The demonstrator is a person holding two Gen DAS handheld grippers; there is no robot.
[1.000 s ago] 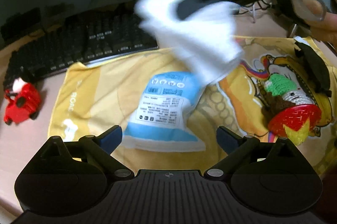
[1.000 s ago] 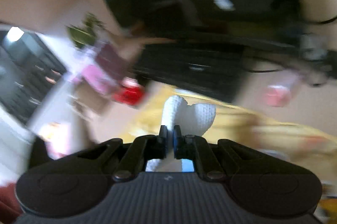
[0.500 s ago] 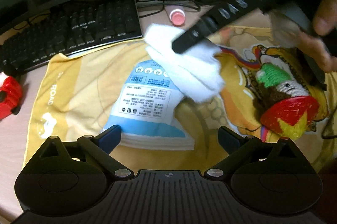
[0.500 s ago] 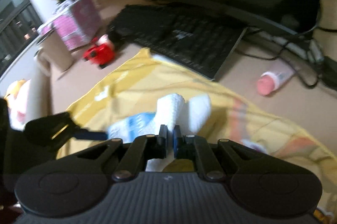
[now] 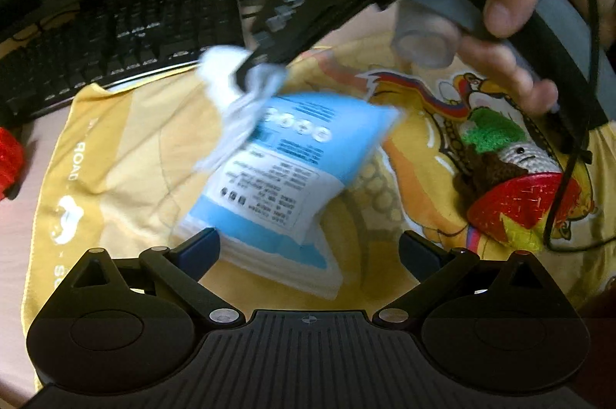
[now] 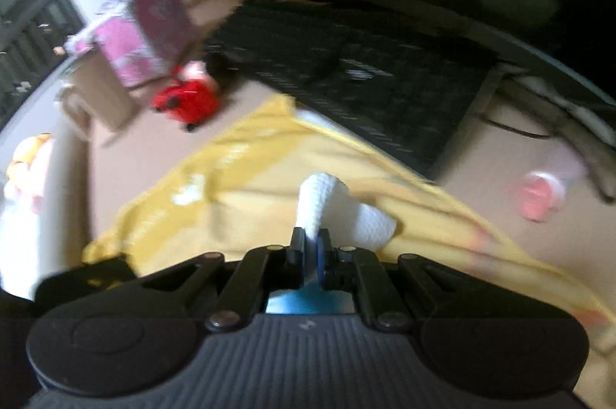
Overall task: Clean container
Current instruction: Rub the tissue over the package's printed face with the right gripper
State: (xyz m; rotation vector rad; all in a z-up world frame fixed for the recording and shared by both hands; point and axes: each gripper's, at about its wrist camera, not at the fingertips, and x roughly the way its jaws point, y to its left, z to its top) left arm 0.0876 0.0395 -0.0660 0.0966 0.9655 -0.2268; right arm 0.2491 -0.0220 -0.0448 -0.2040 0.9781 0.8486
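A blue and white pouch (image 5: 285, 174) lies on a yellow printed cloth (image 5: 127, 155). My left gripper (image 5: 308, 247) is open, its fingers either side of the pouch's near end. My right gripper (image 6: 312, 249) is shut on a white cloth (image 6: 335, 212). In the left wrist view the right gripper (image 5: 246, 77) holds the white cloth (image 5: 235, 93) against the pouch's far left corner. A sliver of blue (image 6: 308, 301) shows under the right gripper.
A black keyboard (image 5: 115, 35) lies behind the yellow cloth, below a monitor. A crocheted toy (image 5: 516, 178) lies at the right on the cloth. A red toy car (image 6: 184, 99), a pink box (image 6: 142, 31) and a pink capped bottle (image 6: 539, 195) are on the desk.
My right gripper has swept the white cloth leftward and down onto the pouch's far left corner. The pouch has turned, its far end swinging right. The left gripper stays open.
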